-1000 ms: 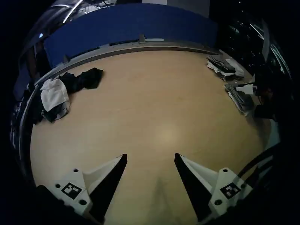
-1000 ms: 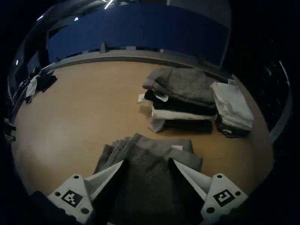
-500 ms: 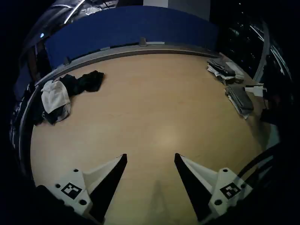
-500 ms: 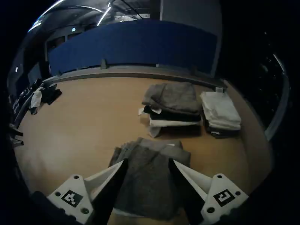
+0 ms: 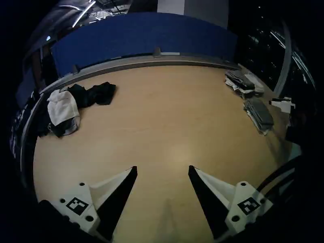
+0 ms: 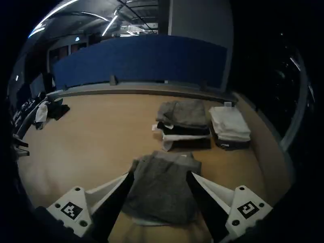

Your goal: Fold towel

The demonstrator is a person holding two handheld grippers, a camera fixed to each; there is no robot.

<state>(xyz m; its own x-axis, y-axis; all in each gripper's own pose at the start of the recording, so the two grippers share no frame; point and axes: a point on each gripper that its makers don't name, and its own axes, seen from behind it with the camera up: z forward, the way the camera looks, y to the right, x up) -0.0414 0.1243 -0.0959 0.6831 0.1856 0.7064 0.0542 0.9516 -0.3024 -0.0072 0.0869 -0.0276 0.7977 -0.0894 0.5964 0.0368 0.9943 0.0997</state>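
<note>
- left gripper view: the left gripper [image 5: 162,168] sits at the bottom centre of the frame, its two fingers spread wide and holding nothing, with bare wooden table [image 5: 170,105] between them.
- at the upper left of that frame lies a loose heap of dark and white cloths [image 5: 65,109], crumpled and unfolded, probably the supply waiting to be folded.
- at the right edge of that frame sit small folded piles; they are too small to describe further.
- right gripper view: the right gripper [image 6: 160,174] is at the bottom centre, fingers apart and released, pinching nothing.
- the grey towel [image 6: 164,194] lies flat on the table in the lower centre of the frame, between and just beyond the fingers, in a neat rectangle of several layers. it looks already folded.
- just above it, in the middle of the frame, is a stack of folded towels [image 6: 184,125] in grey, dark and white, with a white stack [image 6: 229,125] touching its right side.
- the grey towel seems set down near these stacks so finished pieces are kept together, well apart from the unfolded heap.
- a blue partition [image 6: 137,60] runs along the table's far edge, across the top of the frame.
</note>
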